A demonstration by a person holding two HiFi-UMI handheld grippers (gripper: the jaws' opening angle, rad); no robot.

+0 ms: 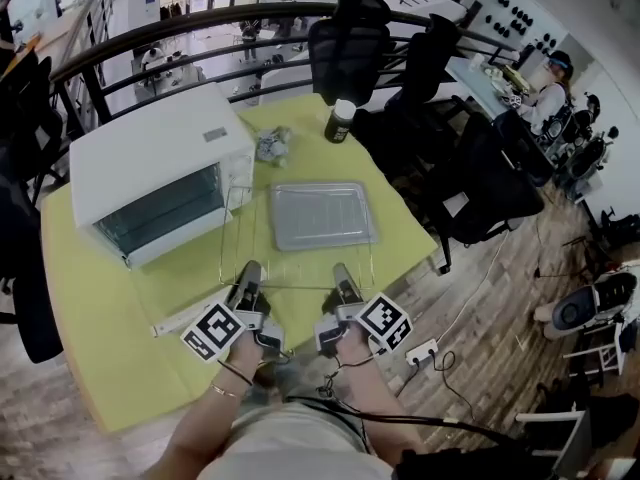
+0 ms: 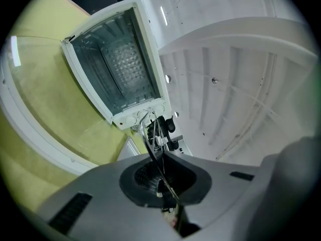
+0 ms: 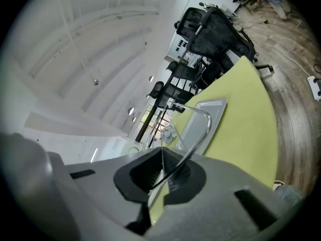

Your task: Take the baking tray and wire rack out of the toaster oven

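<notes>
The white toaster oven stands at the table's left with its glass door folded down; its cavity looks bare. The thin wire rack is out in front of the oven, and both grippers hold its near edge. My left gripper is shut on the wire, and my right gripper is shut on a rounded corner. The grey baking tray lies within the rack's outline on the yellow-green table. I cannot tell if the rack touches it.
A dark jar with a white lid and a crumpled object sit at the table's far side. Black office chairs and a railing stand behind. A power strip and cables lie on the wooden floor to the right.
</notes>
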